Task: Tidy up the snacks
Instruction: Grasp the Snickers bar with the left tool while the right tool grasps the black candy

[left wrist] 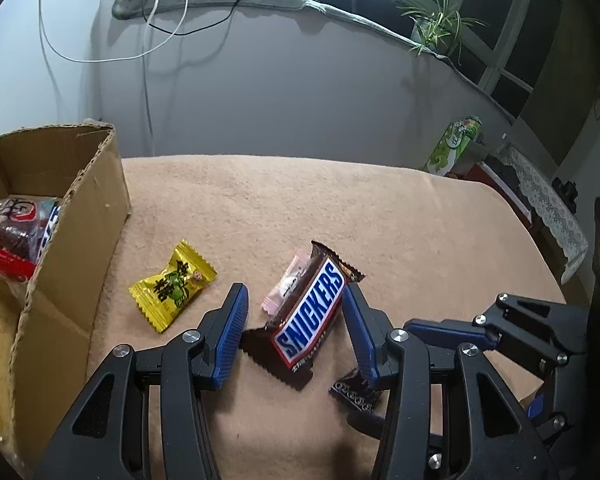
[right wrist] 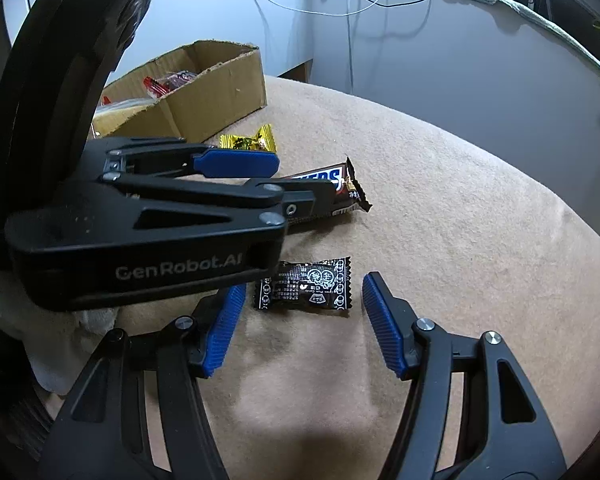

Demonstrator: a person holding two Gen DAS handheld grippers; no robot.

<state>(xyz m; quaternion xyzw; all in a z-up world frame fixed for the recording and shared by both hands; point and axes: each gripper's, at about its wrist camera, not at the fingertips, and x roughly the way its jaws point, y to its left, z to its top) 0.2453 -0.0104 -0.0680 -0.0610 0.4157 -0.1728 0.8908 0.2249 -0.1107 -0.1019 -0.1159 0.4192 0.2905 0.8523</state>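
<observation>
A Snickers bar (left wrist: 310, 316) lies on the tan cloth, partly over a pale pink candy (left wrist: 288, 284). My left gripper (left wrist: 294, 308) is open, its blue pads on either side of the bar, not touching it. A yellow candy (left wrist: 172, 286) lies to its left. A black candy wrapper (right wrist: 306, 286) lies between the open pads of my right gripper (right wrist: 304, 300); it also shows in the left wrist view (left wrist: 354, 394). The Snickers bar (right wrist: 332, 184) and yellow candy (right wrist: 252, 141) show beyond the left gripper (right wrist: 276, 182) in the right wrist view.
A cardboard box (left wrist: 80, 208) stands at the table's left, holding several snack packets (left wrist: 16, 232); it also shows in the right wrist view (right wrist: 204, 92). A grey wall, hanging cables (left wrist: 148, 40) and a potted plant (left wrist: 436, 20) are behind. A green box (left wrist: 452, 144) sits far right.
</observation>
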